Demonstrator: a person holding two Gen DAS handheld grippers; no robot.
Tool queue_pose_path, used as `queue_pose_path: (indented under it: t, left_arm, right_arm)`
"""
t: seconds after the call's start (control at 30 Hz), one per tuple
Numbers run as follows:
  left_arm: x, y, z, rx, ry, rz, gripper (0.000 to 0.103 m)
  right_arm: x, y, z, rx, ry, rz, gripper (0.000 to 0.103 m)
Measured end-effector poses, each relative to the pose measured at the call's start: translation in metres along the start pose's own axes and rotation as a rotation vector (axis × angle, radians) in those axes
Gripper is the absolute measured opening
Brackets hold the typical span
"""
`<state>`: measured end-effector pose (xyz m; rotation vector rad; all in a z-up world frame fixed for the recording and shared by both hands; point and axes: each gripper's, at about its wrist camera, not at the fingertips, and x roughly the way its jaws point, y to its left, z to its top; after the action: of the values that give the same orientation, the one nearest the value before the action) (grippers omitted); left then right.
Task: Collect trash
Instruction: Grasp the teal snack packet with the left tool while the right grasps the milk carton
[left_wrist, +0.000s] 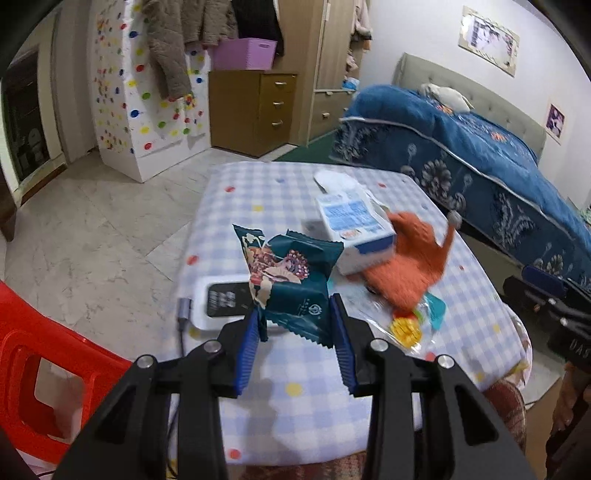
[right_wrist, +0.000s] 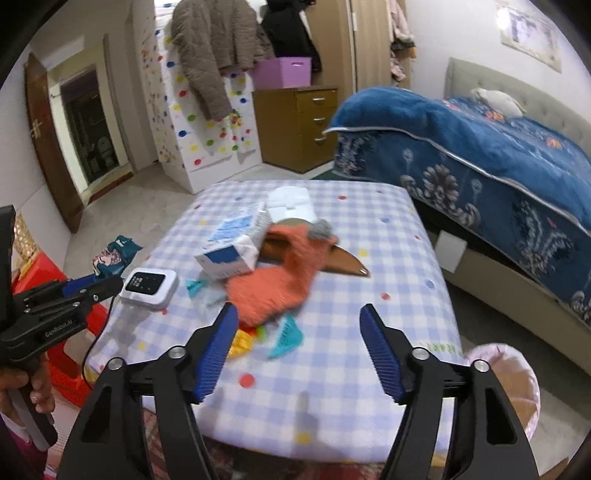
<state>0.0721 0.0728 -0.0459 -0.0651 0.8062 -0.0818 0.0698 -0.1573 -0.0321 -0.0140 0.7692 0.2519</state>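
Left gripper (left_wrist: 295, 328): jaws part-closed on a dark teal snack wrapper (left_wrist: 291, 273) — the left pad pinches its lower corner, and the wrapper stands lifted above the surface (left_wrist: 295, 406).
Right gripper (right_wrist: 299, 339): jaws wide open, holding nothing, hovering over the near part of the checked surface.
Near clutter: clear wrapper with yellow and teal print (right_wrist: 258, 338), lying just beyond the right jaws.
Middle: orange knitted cloth (right_wrist: 280, 273) with a blue-and-white carton (right_wrist: 232, 251) resting on it; white device with dark screen (right_wrist: 149, 284) to the left.
Right wrist view only: pink-lined bin (right_wrist: 506, 387) beside the surface — partly cut off; brown pointed object under the cloth, hard to identify.
Far: bed with blue blanket (left_wrist: 480, 155).
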Motion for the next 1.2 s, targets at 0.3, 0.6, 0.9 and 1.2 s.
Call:
queue_pose_path:
  t: [0.3, 0.6, 0.9, 1.2]
  left_arm:
    - [0.018, 0.043, 0.013, -0.057, 0.003, 0.026, 0.036]
    - [0.037, 0.067, 0.021, -0.088, 0.012, 0.033, 0.036]
    - [0.046, 0.073, 0.017, -0.106, 0.034, 0.027, 0.036]
    - [0.031, 0.061, 0.015, -0.083, 0.018, 0.014, 0.036]
  right_arm:
    - [0.060, 0.061, 0.022, -0.096, 0.051, -0.003, 0.088]
    - [0.119, 0.101, 0.036, -0.192, 0.073, -0.109, 0.088]
    - [0.149, 0.107, 0.040, -0.235, 0.102, -0.200, 0.086]
    - [0.111, 0.094, 0.050, -0.184, 0.028, -0.077, 0.071]
